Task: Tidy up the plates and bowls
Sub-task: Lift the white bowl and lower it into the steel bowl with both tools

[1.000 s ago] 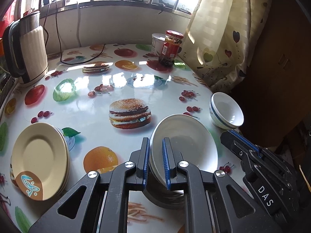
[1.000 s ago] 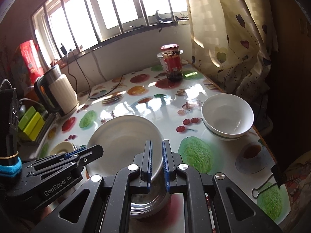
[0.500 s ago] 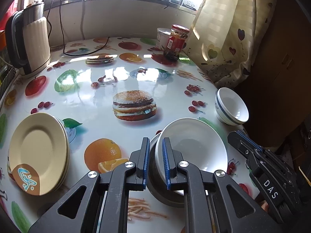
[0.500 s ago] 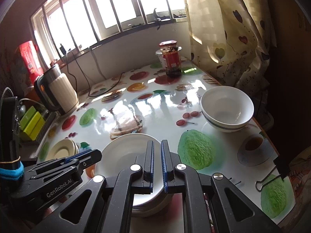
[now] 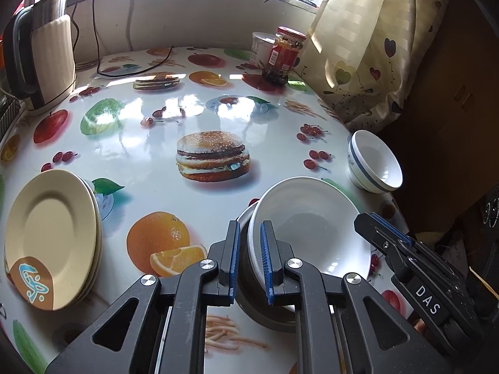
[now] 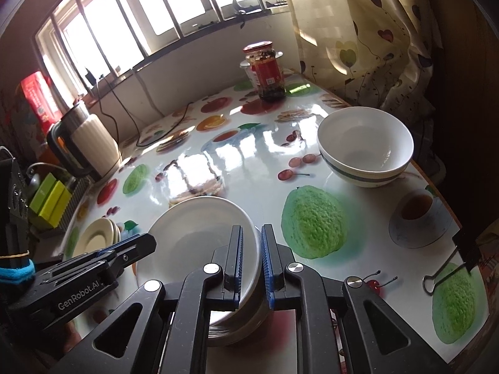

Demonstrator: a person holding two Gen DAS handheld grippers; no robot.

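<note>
A white shallow bowl (image 5: 308, 227) sits nested in a grey metal bowl (image 5: 265, 311) at the table's near edge. My left gripper (image 5: 250, 261) straddles the near-left rims of both, its jaws slightly parted. My right gripper (image 6: 251, 263) straddles the right rim of the white bowl (image 6: 199, 237), its jaws slightly parted too. A white bowl with a blue band (image 5: 374, 165) stands at the right edge; it also shows in the right wrist view (image 6: 365, 146). A stack of cream plates (image 5: 50, 233) lies at the left.
An electric kettle (image 5: 43, 59) and its cord stand at the back left. A red-lidded jar (image 5: 283, 56) and a white tub (image 5: 260, 46) stand at the back. A curtain (image 5: 374, 46) hangs at the right. A binder clip (image 6: 449, 268) lies near the right edge.
The white bowl came down from a tilted hold and now rests level in the metal bowl. Both grippers' jaws have widened slightly on its rim.
</note>
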